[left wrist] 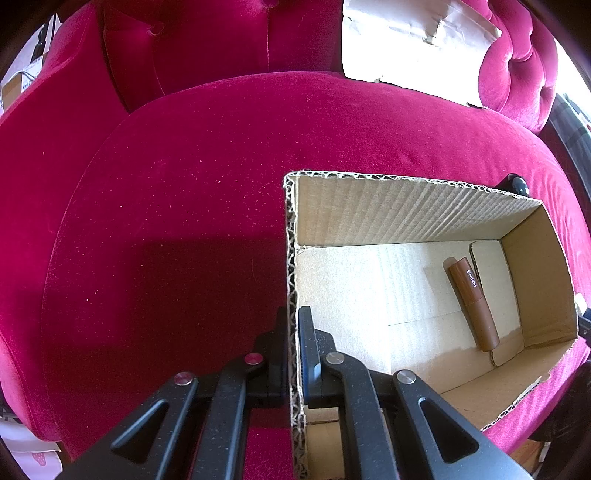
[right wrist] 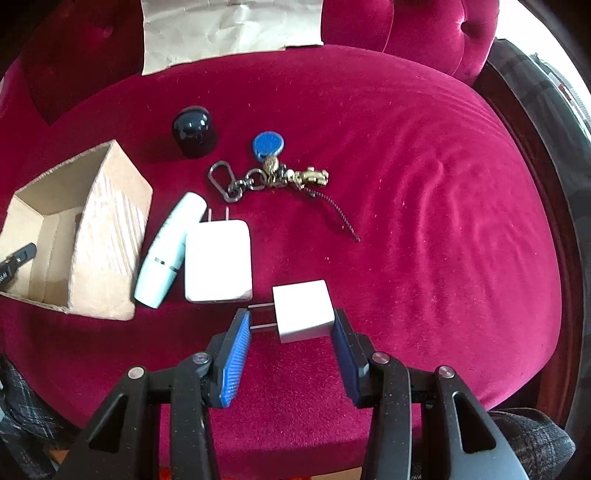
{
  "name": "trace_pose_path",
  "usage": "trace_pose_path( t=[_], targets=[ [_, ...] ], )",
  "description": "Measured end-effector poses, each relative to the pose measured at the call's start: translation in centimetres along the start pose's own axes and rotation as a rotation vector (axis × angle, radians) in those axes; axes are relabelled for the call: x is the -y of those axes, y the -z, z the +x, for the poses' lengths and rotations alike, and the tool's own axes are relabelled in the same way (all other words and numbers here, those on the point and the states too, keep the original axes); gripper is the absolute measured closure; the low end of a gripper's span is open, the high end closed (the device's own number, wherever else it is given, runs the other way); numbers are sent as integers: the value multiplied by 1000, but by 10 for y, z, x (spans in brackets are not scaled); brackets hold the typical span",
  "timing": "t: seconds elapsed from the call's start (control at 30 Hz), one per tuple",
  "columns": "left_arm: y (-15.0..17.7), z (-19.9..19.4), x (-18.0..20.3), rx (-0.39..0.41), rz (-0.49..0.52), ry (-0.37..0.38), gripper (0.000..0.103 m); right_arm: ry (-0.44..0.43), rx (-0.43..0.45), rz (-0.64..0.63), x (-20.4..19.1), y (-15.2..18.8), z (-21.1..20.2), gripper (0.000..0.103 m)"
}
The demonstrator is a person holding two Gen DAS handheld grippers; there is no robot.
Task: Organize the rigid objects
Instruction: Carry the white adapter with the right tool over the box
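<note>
An open cardboard box point(left wrist: 406, 206) sits on a red velvet seat point(left wrist: 184, 184), with a brown lipstick tube point(left wrist: 472, 302) lying inside. My left gripper point(left wrist: 293, 332) is shut on the box's near wall. The box also shows in the right wrist view point(right wrist: 107, 236). My right gripper point(right wrist: 291, 325) is open around a small white plug adapter point(right wrist: 303, 310) on the seat; the fingers do not touch it. A larger white charger point(right wrist: 218, 262), a pale blue tube point(right wrist: 170, 251), a dark round cap point(right wrist: 194, 131) and a keychain with a blue tag point(right wrist: 269, 166) lie beyond.
A sheet of crumpled paper point(right wrist: 229, 33) leans on the tufted backrest. The seat's dark wooden edge point(right wrist: 554, 221) runs along the right. Checked fabric point(right wrist: 22, 398) shows at the lower left.
</note>
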State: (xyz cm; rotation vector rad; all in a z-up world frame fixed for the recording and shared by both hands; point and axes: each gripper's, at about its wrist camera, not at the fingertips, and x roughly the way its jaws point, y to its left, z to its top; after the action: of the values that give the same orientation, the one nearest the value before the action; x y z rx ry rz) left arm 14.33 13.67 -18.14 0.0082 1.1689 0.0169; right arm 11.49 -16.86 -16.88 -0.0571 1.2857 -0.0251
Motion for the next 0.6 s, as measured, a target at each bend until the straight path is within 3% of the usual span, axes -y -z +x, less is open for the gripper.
trace_pose_path(
  t=[0.6],
  targets=[
    [0,0,0,0,-1,0,98,-25,83,-62,-28,-31,-59,56]
  ],
)
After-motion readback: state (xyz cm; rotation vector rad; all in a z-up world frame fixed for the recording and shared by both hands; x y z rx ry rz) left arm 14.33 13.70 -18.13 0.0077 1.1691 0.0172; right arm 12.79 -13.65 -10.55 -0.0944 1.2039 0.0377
